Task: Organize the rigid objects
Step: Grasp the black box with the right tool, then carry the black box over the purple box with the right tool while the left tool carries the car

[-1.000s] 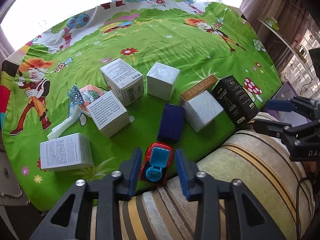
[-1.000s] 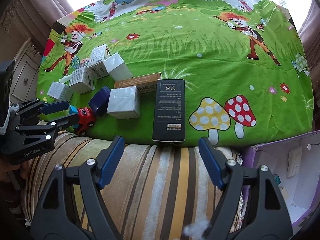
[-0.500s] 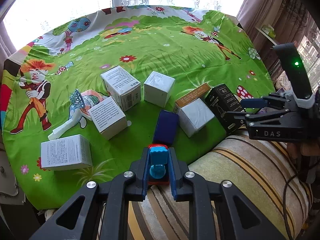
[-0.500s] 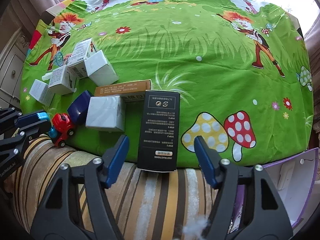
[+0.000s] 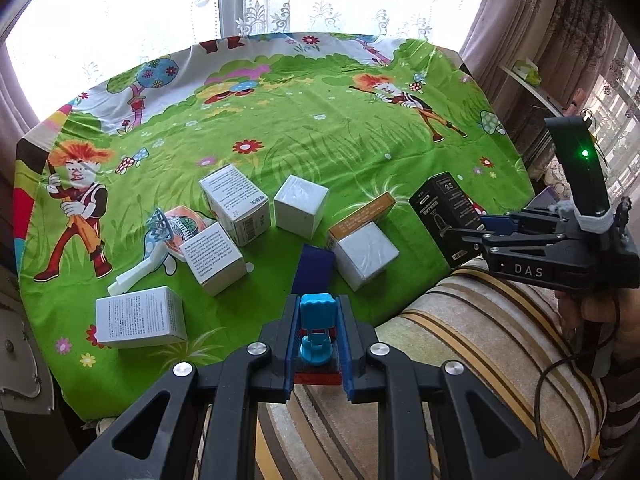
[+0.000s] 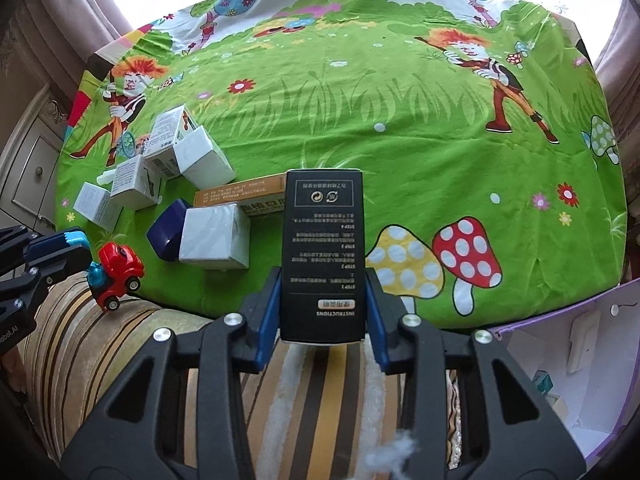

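A red toy car with a blue scoop [image 5: 318, 322] sits between the fingers of my left gripper [image 5: 318, 312], which is shut on it, lifted just off the striped cushion edge. In the right wrist view the car [image 6: 118, 268] hangs at the left gripper's [image 6: 76, 248] tips. A tall black box with white print [image 6: 323, 240] lies at the near edge of the green cloth. My right gripper [image 6: 324, 280] has its jaws closing on the box's long sides, pads touching. The left wrist view shows that box [image 5: 444, 208] at the right gripper's [image 5: 480, 228] tips.
Several white boxes [image 5: 234, 204], a dark blue box [image 5: 314, 268] and an orange-topped box [image 5: 362, 212] crowd the near left of the cartoon cloth [image 6: 400, 120]. A striped cushion [image 5: 460, 340] lies in front. An open purple box [image 6: 580, 340] stands at the right.
My left gripper shut on the toy car and raised it off the cloth. My right gripper moved forward over the black box and its jaws came in against the box's sides.
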`<state>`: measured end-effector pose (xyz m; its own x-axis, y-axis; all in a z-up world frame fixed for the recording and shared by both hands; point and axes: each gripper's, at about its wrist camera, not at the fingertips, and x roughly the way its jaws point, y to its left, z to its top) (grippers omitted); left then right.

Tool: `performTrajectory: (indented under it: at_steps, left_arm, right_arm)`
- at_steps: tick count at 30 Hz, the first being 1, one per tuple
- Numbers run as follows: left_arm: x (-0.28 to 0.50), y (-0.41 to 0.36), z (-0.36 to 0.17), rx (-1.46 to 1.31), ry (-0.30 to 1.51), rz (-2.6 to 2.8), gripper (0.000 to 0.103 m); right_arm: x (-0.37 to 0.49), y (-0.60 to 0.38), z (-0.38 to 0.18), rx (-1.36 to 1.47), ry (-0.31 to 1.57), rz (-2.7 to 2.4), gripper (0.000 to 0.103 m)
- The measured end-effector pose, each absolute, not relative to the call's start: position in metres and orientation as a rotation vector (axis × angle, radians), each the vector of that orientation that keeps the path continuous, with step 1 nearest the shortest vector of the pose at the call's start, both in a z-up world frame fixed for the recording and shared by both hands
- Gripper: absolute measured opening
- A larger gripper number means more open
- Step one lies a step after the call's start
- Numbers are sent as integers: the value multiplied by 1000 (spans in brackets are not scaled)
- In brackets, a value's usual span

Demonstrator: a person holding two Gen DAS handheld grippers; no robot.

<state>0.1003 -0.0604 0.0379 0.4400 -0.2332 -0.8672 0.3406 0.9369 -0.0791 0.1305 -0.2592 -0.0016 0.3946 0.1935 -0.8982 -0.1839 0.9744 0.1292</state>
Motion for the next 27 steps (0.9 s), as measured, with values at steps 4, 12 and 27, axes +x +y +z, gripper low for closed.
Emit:
performTrajectory:
  at_steps: [4,12,27]
  left_arm:
    - [99,-74,49,135,1038,-382,18]
    - [97,-122,65,175,1019,-469,18]
    - [88,-258,75,273,1013,-707,18]
  right_arm:
    - [118,-278,12,40,1105,220,43]
    - [87,-339,28,100,1068,142,43]
    - [22,-484,21,252,1054,-113,43]
